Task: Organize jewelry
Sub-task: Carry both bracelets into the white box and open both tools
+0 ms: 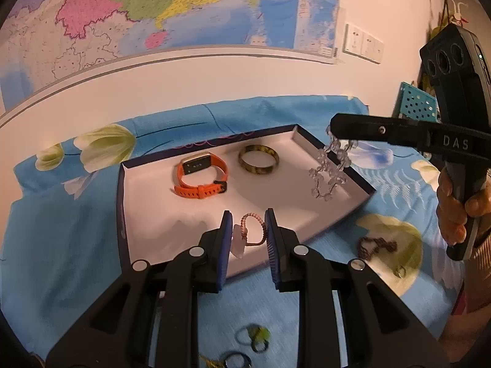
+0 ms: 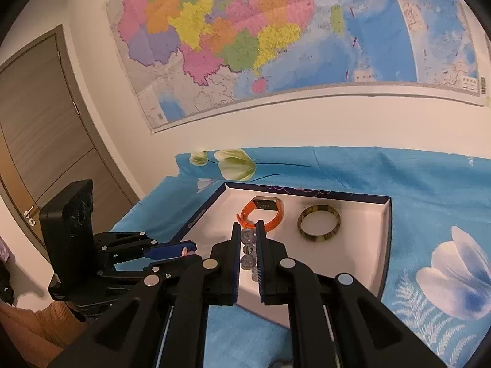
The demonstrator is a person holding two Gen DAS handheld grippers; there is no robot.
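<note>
A white-lined box tray (image 1: pixel 147 196) (image 2: pixel 362 254) with dark blue walls lies on the blue flowered cloth. In it lie an orange watch (image 1: pixel 201 174) (image 2: pixel 264 211) and a mottled bangle (image 1: pixel 258 159) (image 2: pixel 319 222). My left gripper (image 1: pixel 247 224) is shut on a pink braided bracelet (image 1: pixel 253 228) with a pale charm, held over the tray's near edge. My right gripper (image 2: pixel 247 236) (image 1: pixel 333 127) is shut on a clear bead bracelet (image 1: pixel 330 168) (image 2: pixel 248 251), which hangs above the tray's right side.
On the cloth right of the tray lie a dark brown chain (image 1: pixel 376 245) and a small ring (image 1: pixel 400 272). Several rings (image 1: pixel 251 335) lie near the front edge. A teal perforated basket (image 1: pixel 415 104) stands at the back right. A wall map hangs behind.
</note>
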